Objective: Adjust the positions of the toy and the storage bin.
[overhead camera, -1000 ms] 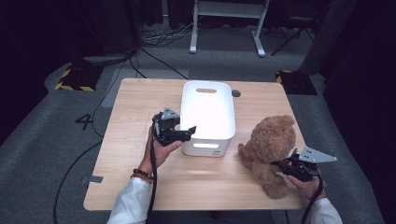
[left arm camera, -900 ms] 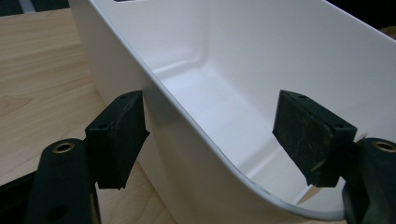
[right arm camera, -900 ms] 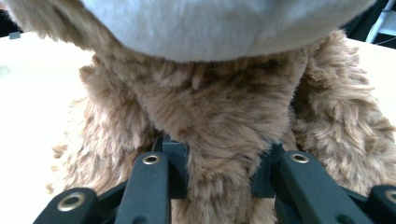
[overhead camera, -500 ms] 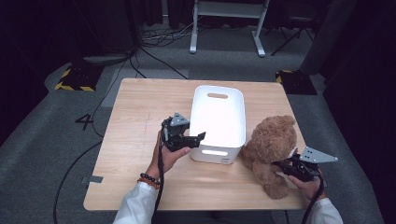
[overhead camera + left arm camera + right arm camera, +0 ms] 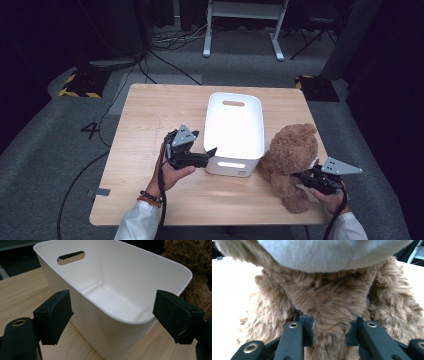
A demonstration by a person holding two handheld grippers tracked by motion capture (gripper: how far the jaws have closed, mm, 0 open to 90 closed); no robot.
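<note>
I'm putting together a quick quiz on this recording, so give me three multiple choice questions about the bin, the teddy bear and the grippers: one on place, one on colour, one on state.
1. Where does the teddy bear sit relative to the white bin in the high view?
A. inside it
B. to its right on the table
C. on the floor

2. What colour is the teddy bear?
A. brown
B. pink
C. black

3. What is the right gripper doing?
A. hanging open over the bin
B. lying on the table unheld
C. clamped on the bear's fur

Answers: 1 B, the bear sits on the wooden table beside the bin's right wall. 2 A, its fur is brown in each view of it. 3 C, the right gripper view shows plush pinched between its jaws.
</note>
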